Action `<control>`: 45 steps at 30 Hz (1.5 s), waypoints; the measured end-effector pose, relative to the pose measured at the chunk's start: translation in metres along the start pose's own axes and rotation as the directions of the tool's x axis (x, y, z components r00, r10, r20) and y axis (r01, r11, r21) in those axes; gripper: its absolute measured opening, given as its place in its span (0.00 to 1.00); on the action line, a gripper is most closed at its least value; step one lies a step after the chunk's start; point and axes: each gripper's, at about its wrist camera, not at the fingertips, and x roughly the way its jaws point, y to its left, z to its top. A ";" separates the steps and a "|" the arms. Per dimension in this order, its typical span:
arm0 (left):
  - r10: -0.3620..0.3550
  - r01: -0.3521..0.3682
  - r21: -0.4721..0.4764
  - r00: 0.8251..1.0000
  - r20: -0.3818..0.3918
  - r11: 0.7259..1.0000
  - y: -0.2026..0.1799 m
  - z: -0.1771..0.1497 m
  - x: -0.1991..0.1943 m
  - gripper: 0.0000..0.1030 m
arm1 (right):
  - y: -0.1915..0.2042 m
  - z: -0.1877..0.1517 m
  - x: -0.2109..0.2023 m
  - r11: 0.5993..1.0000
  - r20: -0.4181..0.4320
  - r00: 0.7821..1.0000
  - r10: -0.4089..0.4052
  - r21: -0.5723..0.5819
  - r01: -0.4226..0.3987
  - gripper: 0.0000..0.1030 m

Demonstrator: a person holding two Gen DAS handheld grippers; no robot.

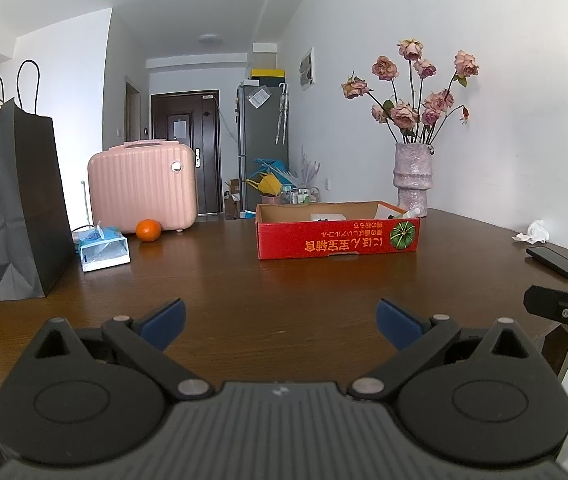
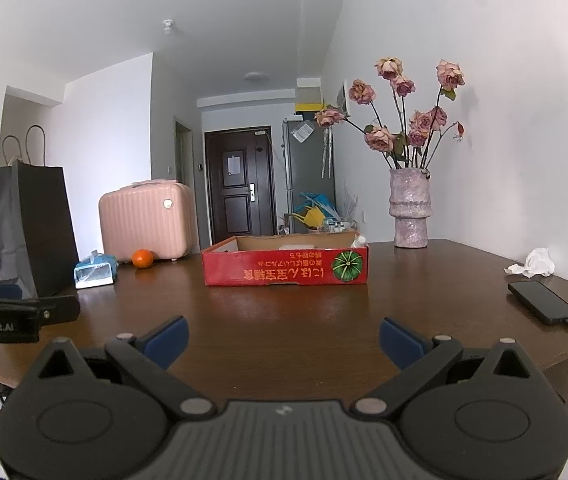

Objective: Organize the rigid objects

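Left gripper (image 1: 279, 322) and right gripper (image 2: 282, 340): jaws spread wide, empty, above the brown table (image 2: 284, 312). Red cardboard box (image 2: 285, 266) sits mid-table beyond; orange (image 2: 142, 258) lies beside the pink case (image 2: 145, 220)
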 end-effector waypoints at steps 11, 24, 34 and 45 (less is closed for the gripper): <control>-0.002 0.002 0.001 1.000 -0.001 1.000 -0.001 0.000 0.001 1.00 | -0.001 0.000 0.001 1.000 -0.006 1.000 0.006 0.004 -0.006 0.99; -0.006 0.006 0.003 1.000 -0.004 1.000 -0.001 0.000 0.001 1.00 | 0.000 -0.001 0.003 1.000 -0.011 1.000 0.007 0.002 -0.007 0.99; -0.012 0.012 0.006 1.000 -0.007 1.000 -0.002 0.000 0.001 1.00 | 0.000 -0.002 0.004 1.000 -0.013 1.000 0.006 0.004 -0.006 0.99; -0.019 0.019 0.000 1.000 -0.016 1.000 -0.003 -0.001 0.003 1.00 | -0.001 -0.003 0.004 1.000 -0.020 1.000 0.007 0.005 -0.007 0.99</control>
